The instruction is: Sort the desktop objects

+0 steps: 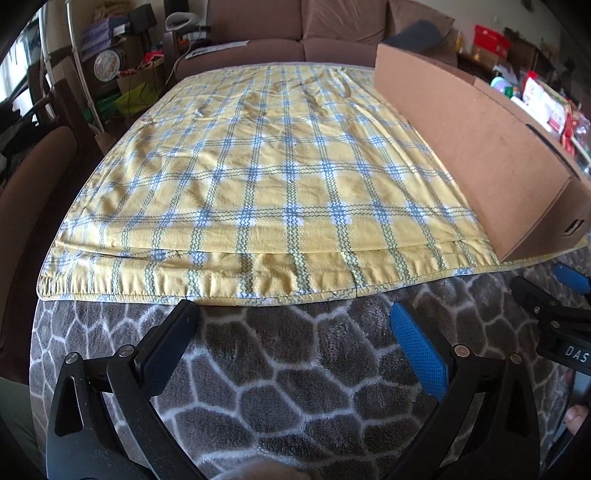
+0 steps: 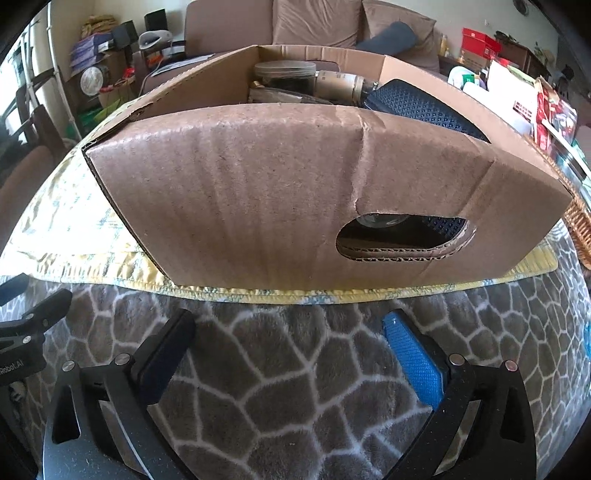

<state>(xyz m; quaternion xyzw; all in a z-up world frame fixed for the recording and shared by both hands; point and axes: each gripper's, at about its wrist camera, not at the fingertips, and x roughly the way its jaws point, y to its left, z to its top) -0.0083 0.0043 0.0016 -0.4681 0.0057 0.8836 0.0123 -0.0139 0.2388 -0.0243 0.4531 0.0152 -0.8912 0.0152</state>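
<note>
A brown cardboard box (image 2: pixel 295 184) stands on the yellow checked cloth (image 1: pixel 258 166), at its right side in the left wrist view (image 1: pixel 480 147). Inside it I see a round-lidded jar (image 2: pixel 284 74), a tan cylinder (image 2: pixel 340 83) and a dark blue textured item (image 2: pixel 424 107). My left gripper (image 1: pixel 291 325) hangs open over the grey patterned blanket (image 1: pixel 295 387), nothing between its fingers. My right gripper (image 2: pixel 288 332) is open wide just before the box's near wall with its hand hole (image 2: pixel 402 236), holding nothing. Its fingers (image 1: pixel 546 306) show at the right edge of the left wrist view.
A brown sofa (image 1: pixel 295 33) runs behind the table. A chair (image 1: pixel 33 184) stands at the left. Cluttered shelves (image 1: pixel 110 55) sit at the back left, and colourful packages (image 2: pixel 535 103) and a wicker basket (image 2: pixel 580 221) lie to the right of the box.
</note>
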